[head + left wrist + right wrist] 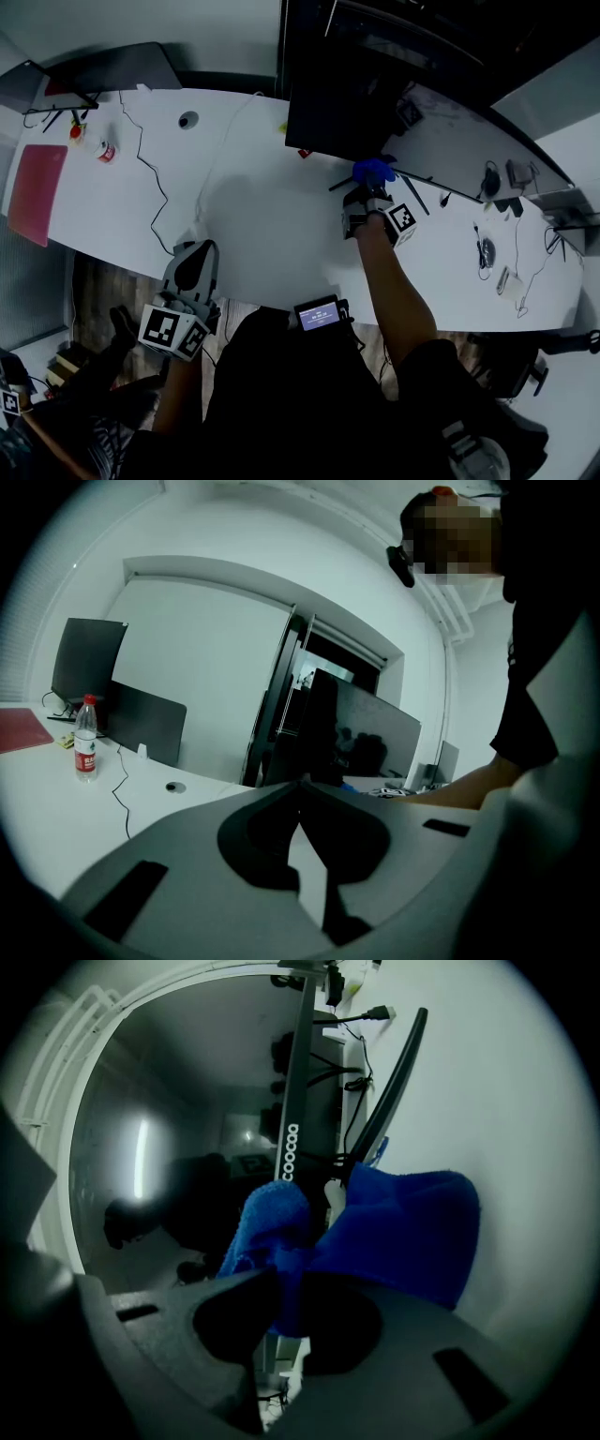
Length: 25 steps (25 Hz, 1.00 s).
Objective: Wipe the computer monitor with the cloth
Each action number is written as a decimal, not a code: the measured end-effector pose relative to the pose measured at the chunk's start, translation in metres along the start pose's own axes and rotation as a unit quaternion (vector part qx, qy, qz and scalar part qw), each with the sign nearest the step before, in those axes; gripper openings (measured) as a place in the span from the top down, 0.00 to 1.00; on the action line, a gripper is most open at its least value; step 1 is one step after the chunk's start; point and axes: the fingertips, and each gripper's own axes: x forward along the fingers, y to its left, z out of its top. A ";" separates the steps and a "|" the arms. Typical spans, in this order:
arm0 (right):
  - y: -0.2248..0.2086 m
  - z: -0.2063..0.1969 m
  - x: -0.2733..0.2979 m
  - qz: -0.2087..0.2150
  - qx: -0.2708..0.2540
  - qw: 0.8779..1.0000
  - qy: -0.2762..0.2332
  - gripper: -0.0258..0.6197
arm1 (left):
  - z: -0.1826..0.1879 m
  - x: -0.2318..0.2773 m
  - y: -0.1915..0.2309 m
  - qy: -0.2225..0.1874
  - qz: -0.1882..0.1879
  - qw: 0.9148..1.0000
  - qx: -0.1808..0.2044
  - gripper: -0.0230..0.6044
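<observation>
Nearest us, the left gripper (194, 258) hangs at the near edge of the white desk (262, 225), low on our left. In its own view the jaws are brought together at the tips with nothing between them (302, 789). It is well apart from the work and points out across the bare desk.

Further out, on our right, the right gripper (368, 192) is stretched forward over the desk. Its jaws are clamped on a blue cloth (375, 1232), which bunches up past the tips in two lobes. From the head view the cloth (373, 171) sits just under the lower edge of the monitor (328, 112), toward that edge's right end.

Beyond the cloth, the right gripper view shows the monitor's lower bezel (292, 1147) running straight away from the jaws, dark screen (178, 1176) to one side, white desk to the other. The cloth laps the bezel; we cannot tell whether it presses on the glass.

Our reading:
- The right gripper is far the nearer, so the wipe falls to it.
- The screen lies ahead of the cloth and off to the left, its long axis running left to right along the desk.
- A stroke would call for lifting the cloth off the bezel onto the glass, then travelling leftward along that axis.
- A black stand leg (394, 1072) slants close beside the cloth and could snag it.
</observation>
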 end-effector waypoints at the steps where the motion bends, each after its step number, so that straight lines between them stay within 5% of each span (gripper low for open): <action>1: -0.001 -0.005 0.002 -0.002 0.001 1.000 0.003 0.86 | -0.001 -0.003 0.002 0.000 0.002 1.000 -0.001 0.97; 25: 0.016 -0.128 0.053 0.003 -0.015 0.993 0.115 0.86 | -0.005 -0.036 0.027 -0.014 0.046 0.999 -0.019 0.97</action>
